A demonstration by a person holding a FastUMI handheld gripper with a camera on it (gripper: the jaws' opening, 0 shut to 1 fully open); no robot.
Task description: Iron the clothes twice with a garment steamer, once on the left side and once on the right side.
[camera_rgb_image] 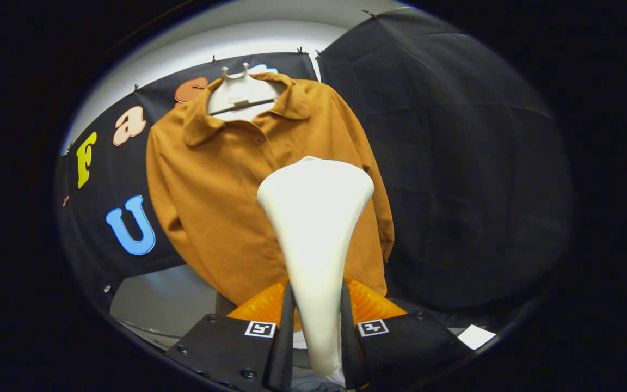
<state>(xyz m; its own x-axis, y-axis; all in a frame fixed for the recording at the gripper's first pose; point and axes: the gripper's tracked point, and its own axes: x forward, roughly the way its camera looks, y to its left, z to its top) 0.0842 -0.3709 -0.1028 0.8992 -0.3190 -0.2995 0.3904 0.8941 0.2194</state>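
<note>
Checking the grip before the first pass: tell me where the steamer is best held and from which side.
Hold the white garment steamer by its slim handle, coming from the end opposite its head. It tapers from a broad head, near the brown shirt, to a narrow stem that fits between the jaws. The gripper already has it there, a finger on each side of the stem.

white steamer [315,228] upright before hanging brown shirt [221,185], clamped in tool [316,337]

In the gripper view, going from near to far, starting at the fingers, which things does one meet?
Hand-held gripper, both fingers pressing the handle → white plastic garment steamer, held between them, head pointing ahead → brown-orange collared shirt → white plastic hanger at its collar → black cloth booth wall.
</note>
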